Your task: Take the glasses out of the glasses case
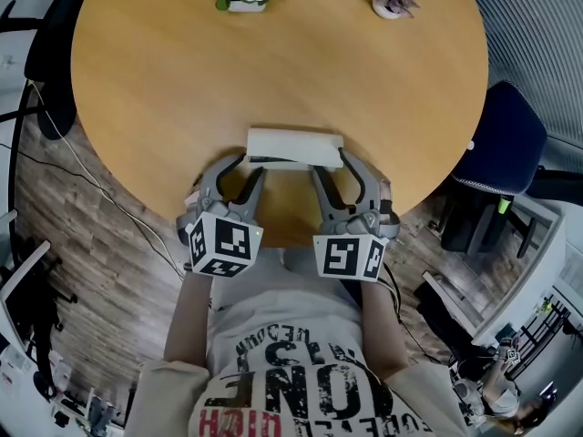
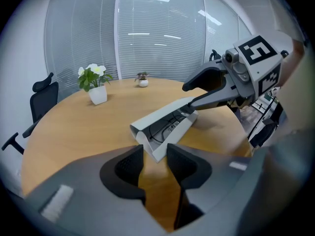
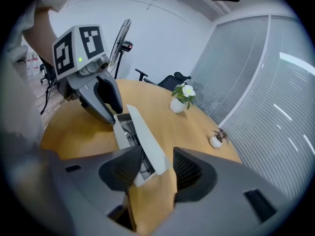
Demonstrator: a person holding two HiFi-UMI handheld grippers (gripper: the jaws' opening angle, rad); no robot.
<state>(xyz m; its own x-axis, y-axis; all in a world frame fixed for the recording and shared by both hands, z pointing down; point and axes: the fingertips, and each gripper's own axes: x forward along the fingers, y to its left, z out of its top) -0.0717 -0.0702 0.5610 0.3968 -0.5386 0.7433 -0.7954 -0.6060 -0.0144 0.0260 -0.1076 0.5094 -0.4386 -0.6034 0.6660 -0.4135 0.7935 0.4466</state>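
the glasses (image 2: pixel 166 127) are mostly hidden. only thin dark lines show inside the open case (image 1: pixel 294 142), and the head view gives just a dark slit under the raised lid (image 3: pixel 145 134). the white case lies crosswise on the table (image 1: pixel 164 80), close to the near rim, with the lid tilted up on the far side and the opening facing the person.

the black chair (image 1: pixel 50 57) at far left is cut off by the frame. the left gripper (image 1: pixel 250 166) has its jaws apart, and the left end corner of the case sits at the gap between the tips. whether a pad touches it is hard to tell. the body of this gripper covers part of the near rim.

the right gripper (image 1: pixel 330 164) also has its jaws apart. the right end of the case and the lid's edge lie between them without being squeezed. one jaw overlaps the base, and contact there is unclear.

the case is near the edge, with only a narrow band of wood on the person's side. beyond it, open wood runs to the far rim. there the flower pot (image 1: pixel 244 4) is cropped at the top and the small plant (image 1: pixel 392 0) stands to its right, both well apart from the case. a blue chair (image 1: pixel 506 139) stands just off the right rim.
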